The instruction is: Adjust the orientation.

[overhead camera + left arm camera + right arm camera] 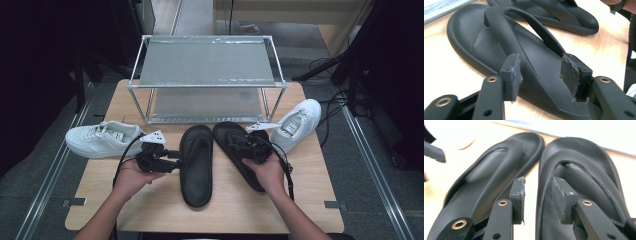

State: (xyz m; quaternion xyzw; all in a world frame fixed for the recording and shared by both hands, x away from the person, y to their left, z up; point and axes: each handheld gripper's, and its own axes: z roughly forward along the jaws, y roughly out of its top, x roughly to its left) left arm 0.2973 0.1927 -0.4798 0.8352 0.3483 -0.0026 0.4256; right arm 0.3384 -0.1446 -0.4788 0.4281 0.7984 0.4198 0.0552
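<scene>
Lining up 2 black sandals on the table in front of the rack [207, 85]: my left tongs [544, 75] half open astride the left sandal [499, 50], touching nothing, right tongs [537, 195] parted around the right sandal [584, 182] edge, grip unclear; next, squeeze both.

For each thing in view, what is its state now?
Left black sandal: flat on table, sole down, between open jaws.
Right black sandal: flat, angled, beside the first.
Left gripper: open, pads clear of the sandal.
Right gripper: open, astride the right sandal's edge.
Left white sneaker: on its sole.
Right white sneaker: on its sole.
Rack: upright.
</scene>
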